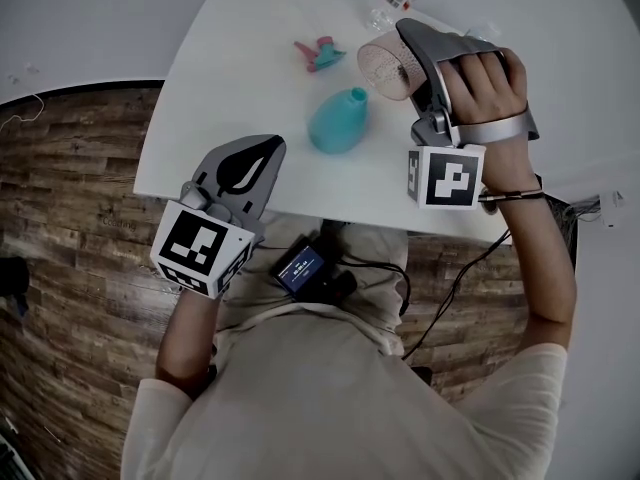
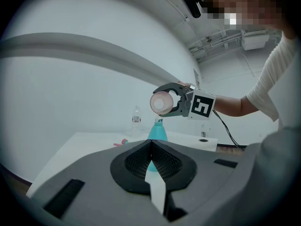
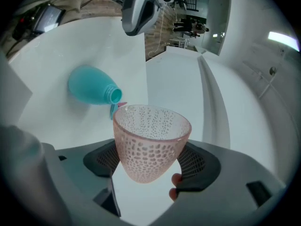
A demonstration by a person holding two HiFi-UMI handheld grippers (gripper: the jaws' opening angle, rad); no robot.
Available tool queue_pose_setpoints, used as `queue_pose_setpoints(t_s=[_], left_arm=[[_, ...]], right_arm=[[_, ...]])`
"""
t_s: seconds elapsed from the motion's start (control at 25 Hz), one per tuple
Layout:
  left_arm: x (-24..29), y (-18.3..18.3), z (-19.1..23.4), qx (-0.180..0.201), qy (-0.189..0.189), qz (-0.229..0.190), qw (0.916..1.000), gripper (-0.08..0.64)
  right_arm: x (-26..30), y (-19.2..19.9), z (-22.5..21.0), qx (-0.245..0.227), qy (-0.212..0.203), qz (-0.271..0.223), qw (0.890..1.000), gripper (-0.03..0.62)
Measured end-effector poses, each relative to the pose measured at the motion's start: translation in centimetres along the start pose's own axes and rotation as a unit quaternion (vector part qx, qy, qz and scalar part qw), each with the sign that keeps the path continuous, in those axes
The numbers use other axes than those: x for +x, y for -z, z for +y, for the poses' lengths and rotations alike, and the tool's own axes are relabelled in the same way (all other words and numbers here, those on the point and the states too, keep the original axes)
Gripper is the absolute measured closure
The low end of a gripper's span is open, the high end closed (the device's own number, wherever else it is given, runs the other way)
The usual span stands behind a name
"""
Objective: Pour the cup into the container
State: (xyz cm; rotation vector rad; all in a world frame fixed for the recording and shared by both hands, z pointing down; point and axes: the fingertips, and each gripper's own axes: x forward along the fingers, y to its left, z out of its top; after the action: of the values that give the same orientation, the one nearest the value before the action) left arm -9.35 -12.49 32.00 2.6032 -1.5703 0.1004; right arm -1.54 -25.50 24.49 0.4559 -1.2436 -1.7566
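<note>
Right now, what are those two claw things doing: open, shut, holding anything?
Left gripper: closed, holding nothing.
Right gripper: closed on the pink cup.

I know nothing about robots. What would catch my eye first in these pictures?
First, a pink dimpled cup, clamped in the right gripper and tipped on its side, close to the mouth of a teal bottle that stands upright mid-table. Then the left gripper, shut and empty, at the near edge of the white table.
</note>
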Motion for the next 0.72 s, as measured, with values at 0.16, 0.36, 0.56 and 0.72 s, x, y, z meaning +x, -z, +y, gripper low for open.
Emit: queue_pose_setpoints(t_s=[0.16,0.36,0.56,0.72], left_arm=[[0.0,-0.2,-0.2,0.002,-0.002,-0.001,1.0,0.551],[0.1,-0.5,-0.5,0.006,-0.004,-0.006,1.0,0.549],[0.0,-0.7,-0.4,0.008,-0.011,-0.012,0.9998,0.551],[-0.2,-1.1,-0.2,0.01,-0.019,-0.019,0.9996,0.551]], right_arm=[[-0.4,0.2,-0.1,0.084,-0.017,-0.007,0.996,0.216],[-0.9,0.7,0.0,0.225,-0.052,-0.034,0.972,0.216],[-1.9,1.0,0.3,0.324,-0.074,-0.067,0.941,0.216],[-3.0,1.2,0.3,0.39,-0.083,-0.09,0.913,0.216]])
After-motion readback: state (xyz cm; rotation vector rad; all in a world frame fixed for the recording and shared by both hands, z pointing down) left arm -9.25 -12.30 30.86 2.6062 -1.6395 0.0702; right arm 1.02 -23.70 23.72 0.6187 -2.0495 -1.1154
